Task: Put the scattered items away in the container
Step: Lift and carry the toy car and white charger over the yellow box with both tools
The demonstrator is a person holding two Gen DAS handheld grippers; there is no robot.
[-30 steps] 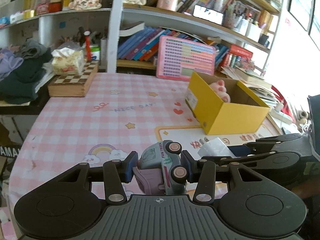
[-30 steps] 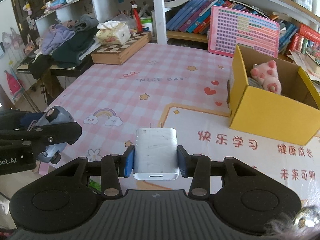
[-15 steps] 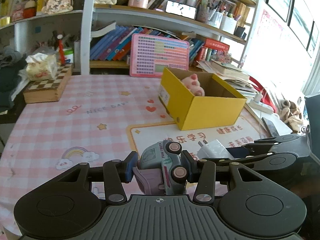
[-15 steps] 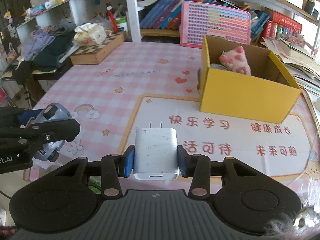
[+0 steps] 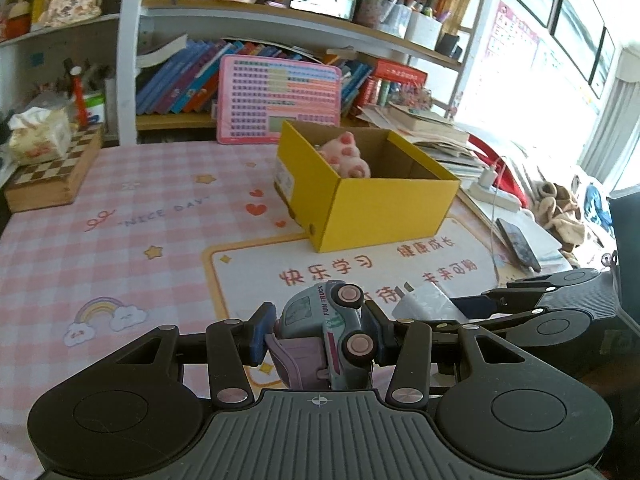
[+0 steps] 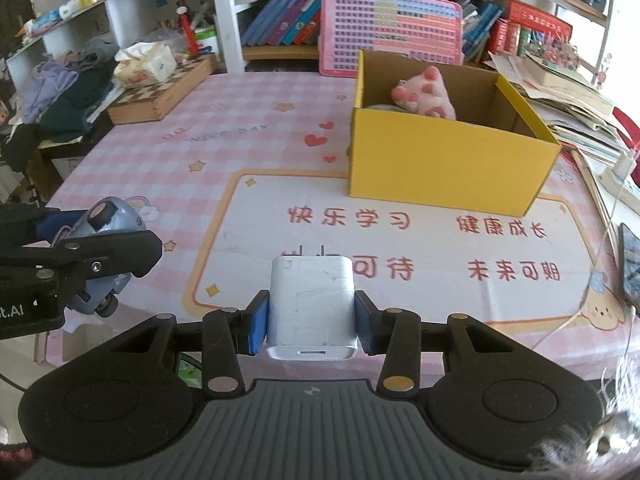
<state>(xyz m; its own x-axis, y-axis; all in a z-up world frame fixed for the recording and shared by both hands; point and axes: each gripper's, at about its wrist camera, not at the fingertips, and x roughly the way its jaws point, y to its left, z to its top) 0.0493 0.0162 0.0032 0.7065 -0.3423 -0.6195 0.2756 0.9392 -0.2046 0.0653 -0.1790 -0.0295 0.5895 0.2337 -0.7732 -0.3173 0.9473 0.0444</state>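
My left gripper [image 5: 318, 334] is shut on a grey-blue toy truck [image 5: 324, 332] turned on its side, held above the table's near edge. My right gripper [image 6: 311, 322] is shut on a white charger plug [image 6: 312, 308], prongs pointing forward. The open yellow cardboard box [image 5: 384, 216] stands ahead on the pink tablecloth, also in the right wrist view [image 6: 444, 164]. A pink plush toy [image 6: 424, 94] lies inside it. The right gripper with the charger [image 5: 424, 304] shows at the right of the left wrist view; the truck [image 6: 100, 236] shows at the left of the right wrist view.
A wooden chessboard box [image 6: 160, 92] with a tissue pack [image 6: 146, 64] sits at the far left. A pink board [image 6: 392, 36] leans on the bookshelf behind the box. Piled books and papers [image 6: 568, 96], a phone [image 5: 518, 244] and cables lie to the right.
Both grippers have moved forward and to the right toward the yellow box, which now looks nearer and more central. Both still hold their items.
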